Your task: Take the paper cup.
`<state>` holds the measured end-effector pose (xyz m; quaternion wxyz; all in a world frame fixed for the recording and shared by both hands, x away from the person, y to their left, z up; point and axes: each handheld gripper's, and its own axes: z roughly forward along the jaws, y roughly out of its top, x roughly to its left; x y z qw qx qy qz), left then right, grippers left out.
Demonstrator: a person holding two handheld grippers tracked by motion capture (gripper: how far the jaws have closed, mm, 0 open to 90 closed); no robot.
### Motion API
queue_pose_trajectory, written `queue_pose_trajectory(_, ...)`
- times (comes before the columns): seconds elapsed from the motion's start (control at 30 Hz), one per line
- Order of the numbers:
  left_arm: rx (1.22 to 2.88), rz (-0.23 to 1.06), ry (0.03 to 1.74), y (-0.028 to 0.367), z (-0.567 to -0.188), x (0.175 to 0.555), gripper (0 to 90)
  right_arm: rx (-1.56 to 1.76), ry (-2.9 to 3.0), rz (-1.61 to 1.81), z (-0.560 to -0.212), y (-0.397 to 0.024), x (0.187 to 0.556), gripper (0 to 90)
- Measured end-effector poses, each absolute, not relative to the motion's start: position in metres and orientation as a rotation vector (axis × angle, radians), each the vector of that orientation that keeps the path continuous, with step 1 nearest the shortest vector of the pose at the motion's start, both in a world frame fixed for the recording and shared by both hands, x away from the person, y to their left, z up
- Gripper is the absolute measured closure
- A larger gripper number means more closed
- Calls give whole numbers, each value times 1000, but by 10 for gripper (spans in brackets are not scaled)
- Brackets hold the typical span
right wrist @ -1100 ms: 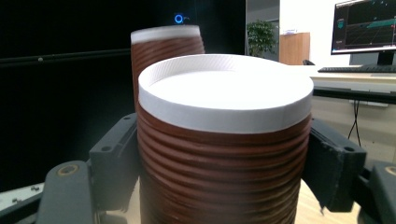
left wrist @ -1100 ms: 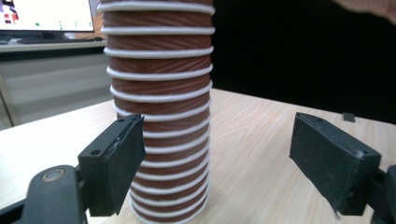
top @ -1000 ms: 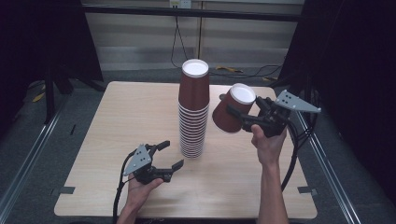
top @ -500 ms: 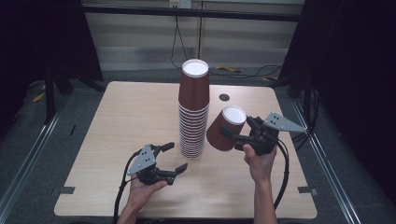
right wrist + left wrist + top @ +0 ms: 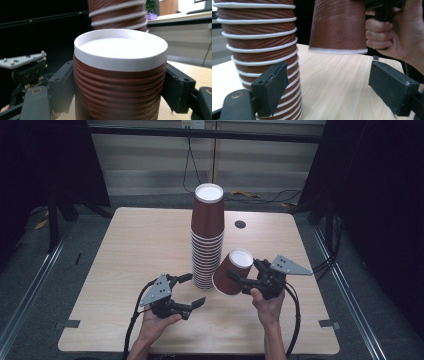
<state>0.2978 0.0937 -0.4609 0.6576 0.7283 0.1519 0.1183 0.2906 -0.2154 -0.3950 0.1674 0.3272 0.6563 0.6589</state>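
Brown ribbed paper cups make up everything on your table (image 5: 125, 250): one tall stack of upturned cups (image 5: 207, 240) near the middle, too many nested rims to count, and one single cup (image 5: 232, 272) just beside it. Your right gripper (image 5: 245, 279) clamps that single cup, tilted, white base up, above the wood. Your left gripper (image 5: 192, 292) has just been opening and holds nothing, one jaw close by the stack's foot.

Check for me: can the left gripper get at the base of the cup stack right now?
Probably yes. The left gripper sits beside the cup stack with its jaws open and empty, bare table between them; the held cup hangs off to the side.
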Motion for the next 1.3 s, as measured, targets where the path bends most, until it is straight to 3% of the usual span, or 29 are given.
queue_pose_trajectory(0.73, 1671, 205, 266, 71, -470, 292, 154, 860, 2003, 1974, -425, -190, 285, 233)
queue_pose_trajectory(1.3, 1679, 163, 278, 58, -474, 298, 57, 835, 2025, 2012, -428, -178, 284, 234)
